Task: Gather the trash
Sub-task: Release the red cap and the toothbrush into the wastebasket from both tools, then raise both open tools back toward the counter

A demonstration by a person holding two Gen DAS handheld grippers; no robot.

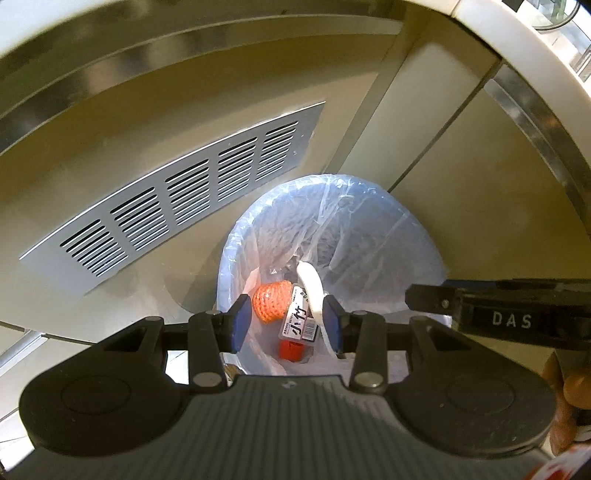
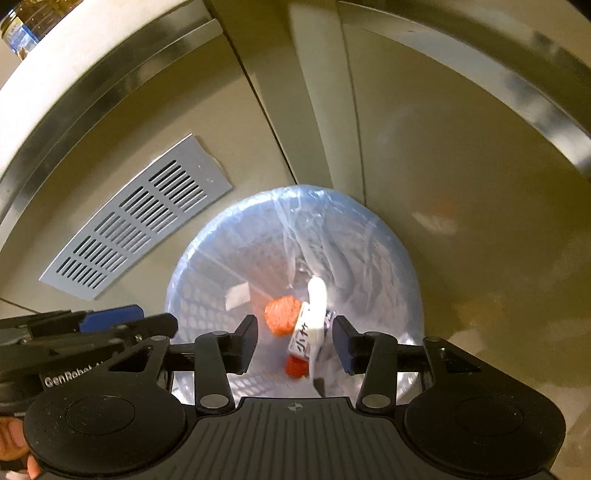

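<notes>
Both tongs hung over lined bin (image 1: pixel 236 236): left gripper (image 1: pixel 286 319) and right gripper (image 2: pixel 295 339) were released, gripping nothing; orange net (image 2: pixel 282 314), labelled pack (image 2: pixel 301 341) lay below them

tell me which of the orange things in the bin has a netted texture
The rounded orange mesh piece, lying left of the white labelled packet. The other, a smooth red-orange block, sits below the packet, nearer the camera.

Grey louvred vent panel (image 1: pixel 173 199) fixed flat to beige cabinet front (image 1: pixel 110 122). Metal trim strip (image 1: pixel 532 122) runs beneath pale countertop edge (image 1: pixel 517 33). Bottle of yellow liquid (image 2: pixel 22 26) stands on countertop, partly cropped
</notes>
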